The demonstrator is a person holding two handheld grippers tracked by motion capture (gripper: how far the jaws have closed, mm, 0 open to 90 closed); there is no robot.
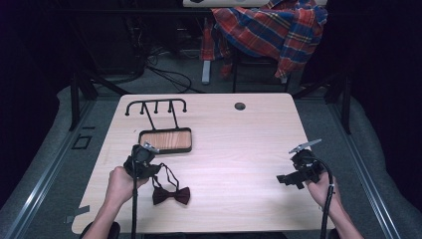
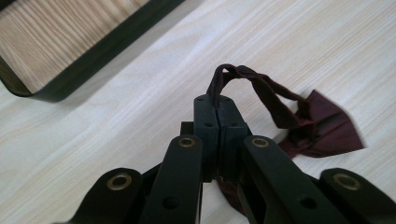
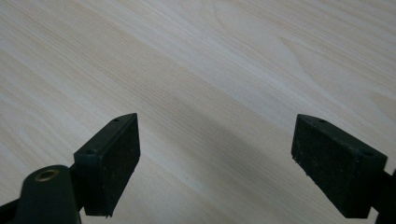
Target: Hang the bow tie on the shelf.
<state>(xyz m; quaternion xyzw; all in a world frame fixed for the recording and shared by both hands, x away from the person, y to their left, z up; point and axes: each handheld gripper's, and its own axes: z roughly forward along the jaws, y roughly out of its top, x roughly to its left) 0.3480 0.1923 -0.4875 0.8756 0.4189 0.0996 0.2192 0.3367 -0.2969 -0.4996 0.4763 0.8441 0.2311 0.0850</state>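
Note:
A dark red bow tie (image 1: 171, 195) lies near the table's front edge, left of centre. Its thin strap (image 1: 169, 175) loops up to my left gripper (image 1: 155, 172), which is shut on it. In the left gripper view the two jaws press together on the strap (image 2: 261, 91), and the bow (image 2: 327, 133) rests on the table beyond them to the right. My right gripper (image 1: 284, 180) hovers over the right side of the table, pointing left. In the right gripper view its jaws stand wide apart with only bare wood between the pads (image 3: 114, 161).
A black-rimmed wooden tray (image 1: 165, 141) lies behind the left gripper, with a black hook rack (image 1: 156, 106) rising from it. A cable hole (image 1: 240, 106) sits near the table's far edge. A plaid cloth (image 1: 271, 27) hangs over a chair behind the table.

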